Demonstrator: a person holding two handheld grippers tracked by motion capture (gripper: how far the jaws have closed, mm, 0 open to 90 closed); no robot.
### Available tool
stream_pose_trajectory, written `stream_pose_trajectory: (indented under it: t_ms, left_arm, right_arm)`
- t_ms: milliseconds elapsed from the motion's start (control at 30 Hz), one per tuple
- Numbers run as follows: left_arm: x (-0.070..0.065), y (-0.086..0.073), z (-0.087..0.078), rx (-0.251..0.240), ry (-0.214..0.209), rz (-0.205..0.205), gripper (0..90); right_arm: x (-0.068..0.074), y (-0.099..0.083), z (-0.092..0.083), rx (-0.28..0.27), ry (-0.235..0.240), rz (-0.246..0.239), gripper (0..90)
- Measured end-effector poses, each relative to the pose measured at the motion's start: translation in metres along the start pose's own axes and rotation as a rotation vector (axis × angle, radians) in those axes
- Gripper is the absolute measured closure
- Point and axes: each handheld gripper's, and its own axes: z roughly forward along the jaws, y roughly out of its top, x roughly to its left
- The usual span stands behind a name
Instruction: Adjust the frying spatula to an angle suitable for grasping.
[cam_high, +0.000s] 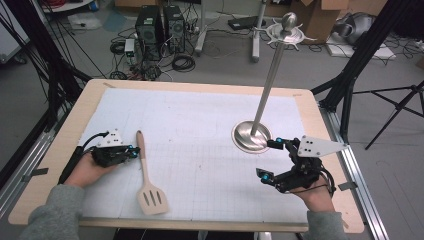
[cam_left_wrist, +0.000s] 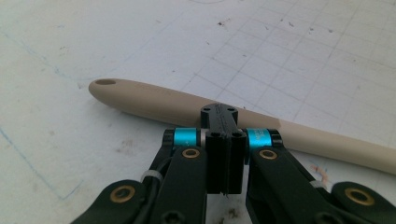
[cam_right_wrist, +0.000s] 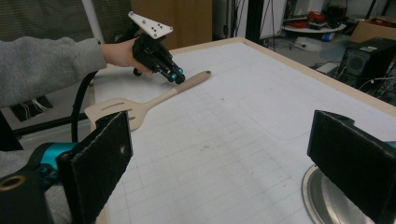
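Left claw (cam_left_wrist: 223, 140): jaws pressed together, nothing between them, tips just beside the spatula handle; hand low on the bench.
Right claw (cam_high: 272, 159): jaws spread wide (nothing between them), beside the stand's base.
Spatula (cam_high: 147, 176): wooden, flat on the bench, slotted blade toward the person.
Stand (cam_high: 251, 136): upright metal pole on round base.
Bench (cam_high: 200, 85): gridded white mat; cables and computer towers (cam_high: 160, 29) on the floor behind.
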Motion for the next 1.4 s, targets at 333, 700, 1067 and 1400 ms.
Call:
stream_pose_trajectory:
  t_ms: [333,700,1067,1400]
  left_arm:
    - [-0.006,0.014,0.017,0.001,-0.010,0.044,89.6]
    - [-0.013,0.026,0.031,0.003,-0.041,0.063,89.7]
    - [-0.016,0.033,0.021,-0.059,-0.075,0.038,89.6]
    - [-0.048,0.039,0.023,-0.038,-0.158,0.095,89.5]
  right_arm:
    - [0.005,-0.005,-0.011,0.002,-0.031,0.011,5.6]
    - [0.009,-0.008,-0.019,0.008,-0.051,0.018,5.6]
    - [0.008,-0.009,-0.018,0.011,-0.052,0.019,5.6]
    - [0.003,-0.006,-0.010,0.012,-0.025,0.013,5.6]
